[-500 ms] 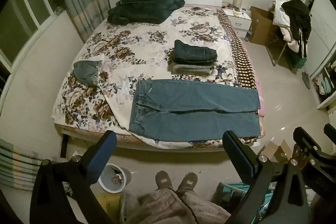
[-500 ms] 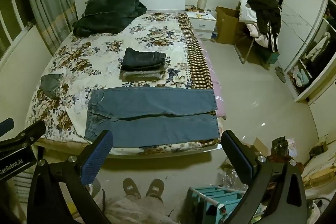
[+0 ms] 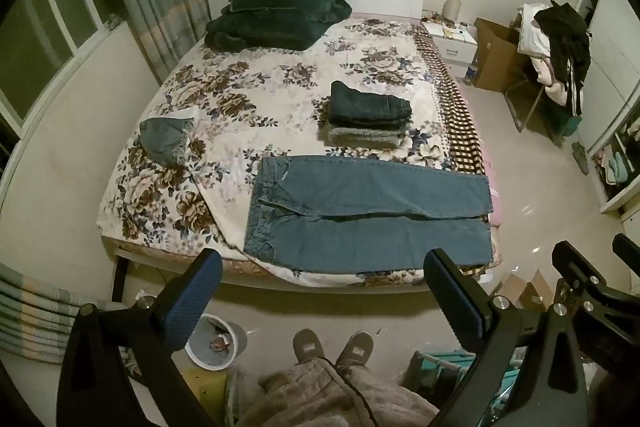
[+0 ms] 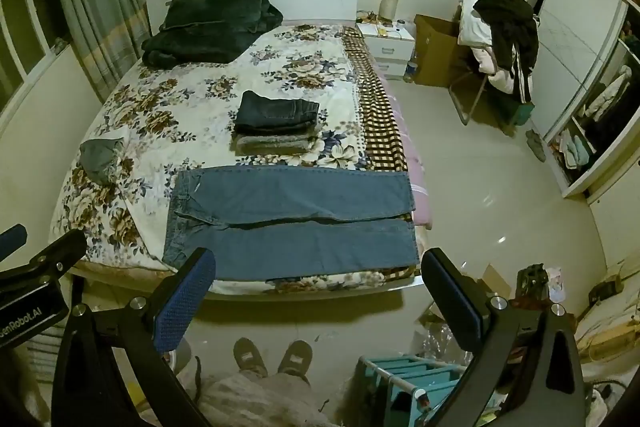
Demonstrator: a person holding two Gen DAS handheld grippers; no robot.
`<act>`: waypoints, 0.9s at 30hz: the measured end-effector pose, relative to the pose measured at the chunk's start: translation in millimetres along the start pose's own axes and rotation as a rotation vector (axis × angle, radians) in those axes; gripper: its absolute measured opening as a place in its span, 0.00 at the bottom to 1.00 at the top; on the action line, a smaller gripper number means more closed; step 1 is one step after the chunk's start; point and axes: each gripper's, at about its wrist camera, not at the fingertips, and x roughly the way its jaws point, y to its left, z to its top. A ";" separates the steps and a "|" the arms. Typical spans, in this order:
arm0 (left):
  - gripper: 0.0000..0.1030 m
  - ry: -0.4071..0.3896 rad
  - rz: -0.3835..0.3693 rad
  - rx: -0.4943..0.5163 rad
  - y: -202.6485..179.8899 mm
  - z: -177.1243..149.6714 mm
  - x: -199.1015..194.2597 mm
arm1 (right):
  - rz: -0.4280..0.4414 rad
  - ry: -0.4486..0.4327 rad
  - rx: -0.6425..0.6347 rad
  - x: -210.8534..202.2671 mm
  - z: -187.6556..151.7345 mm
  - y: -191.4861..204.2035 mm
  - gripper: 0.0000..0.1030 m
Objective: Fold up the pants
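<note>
While both grippers hang wide open and empty above the floor at the foot of the bed (image 3: 120, 211), nothing of the fold has begun. Farthest left on the flowered cover lies a small grey-green bundle (image 3: 164, 141), well apart from the work. Next comes the pair of blue jeans (image 3: 368, 211), spread flat across the near edge of the bed, waistband to the left, legs running right, one leg beside the other with a dark gap between them. Behind them sits a stack of folded clothes (image 3: 368, 115), near the far leg but not touching it.

The left gripper (image 3: 320, 291) and the right gripper (image 4: 316, 291) each point down toward that near edge. The likely trouble lies at the edges: the near leg runs right along the edge of the cover, and the cuffs reach the right side of the bed, so a careless pull could drag denim off onto the floor. A pinch that also catches the cover would bunch it. Open room lies left of the waistband; to the right, a blue rack (image 4: 416, 375) and boxes crowd the floor by the person's shoes (image 4: 272, 351).
</note>
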 end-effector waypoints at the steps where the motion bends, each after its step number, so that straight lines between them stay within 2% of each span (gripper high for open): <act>1: 1.00 -0.004 0.002 -0.002 0.1 -1.5 -0.7 | 0.001 0.009 0.006 3.8 2.2 -0.3 1.00; 27: 1.00 -0.018 -0.006 -0.011 -3.6 1.8 -7.1 | -0.001 0.008 0.002 1.9 7.8 9.8 1.00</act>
